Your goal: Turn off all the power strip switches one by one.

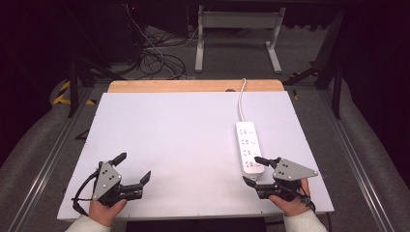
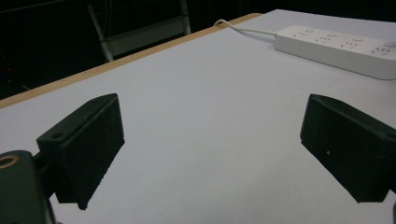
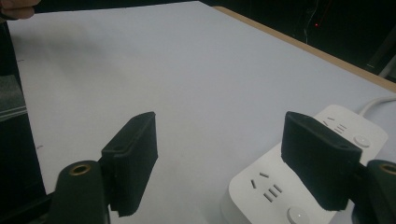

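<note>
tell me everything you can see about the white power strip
The power strip is a long white block, plastic by its look, with rounded corners. It lies flat on the right part of the white table top, its length running away from the person. Its top carries a row of socket groups, each with a small round button beside it. A white cord leaves its far end toward the table's back edge. The right gripper stands open at its near end, one jaw above it; contact cannot be told.

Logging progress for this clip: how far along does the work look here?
Nothing looks done yet. The power strip lies flat on the table, nothing plugged in. In hand: the right gripper is open at the strip's near end, not gripping it. The left gripper is open over bare table. Any handling is left.
</note>
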The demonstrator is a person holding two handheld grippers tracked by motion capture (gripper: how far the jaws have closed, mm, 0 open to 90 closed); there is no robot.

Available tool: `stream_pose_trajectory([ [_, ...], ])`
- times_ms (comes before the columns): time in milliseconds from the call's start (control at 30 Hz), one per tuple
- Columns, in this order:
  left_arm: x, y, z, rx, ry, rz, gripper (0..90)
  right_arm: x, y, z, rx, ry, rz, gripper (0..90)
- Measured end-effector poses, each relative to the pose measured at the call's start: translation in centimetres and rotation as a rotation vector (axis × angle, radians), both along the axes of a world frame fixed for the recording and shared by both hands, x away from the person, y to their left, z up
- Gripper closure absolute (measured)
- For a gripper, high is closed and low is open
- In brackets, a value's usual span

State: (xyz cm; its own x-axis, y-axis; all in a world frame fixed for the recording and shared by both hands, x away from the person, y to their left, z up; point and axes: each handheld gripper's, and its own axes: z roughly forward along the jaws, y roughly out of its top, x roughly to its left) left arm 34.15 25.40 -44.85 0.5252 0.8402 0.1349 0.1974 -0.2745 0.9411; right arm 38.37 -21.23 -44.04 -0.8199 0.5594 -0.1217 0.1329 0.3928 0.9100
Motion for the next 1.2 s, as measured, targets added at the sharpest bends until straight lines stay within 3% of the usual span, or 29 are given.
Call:
stream_pose_trajectory([
  [500, 0.0, 0.0, -0.1, 0.013, -0.006, 0.014, 6.9, 0.0, 0.2, 0.2, -0.02, -0.013, 0.001, 29.2],
  [633, 0.0, 0.0, -0.1, 0.016, -0.006, 0.016, 6.9, 0.1, 0.0, 0.4, -0.025, -0.011, 0.008, 35.1],
  [767, 0.0, 0.0, -0.1, 0.02, -0.008, 0.017, 6.9, 0.2, -0.4, 0.6, 0.013, -0.03, -0.014, 45.7],
  [900, 0.0, -0.1, -0.1, 0.018, -0.009, 0.02, 6.9, 0.5, -0.6, 1.0, 0.027, 0.004, -0.022, 50.6],
  [1200, -0.1, -0.1, 0.0, 0.02, -0.01, 0.021, 6.9, 1.6, -0.6, 2.5, 0.001, 0.042, -0.038, 52.2],
])
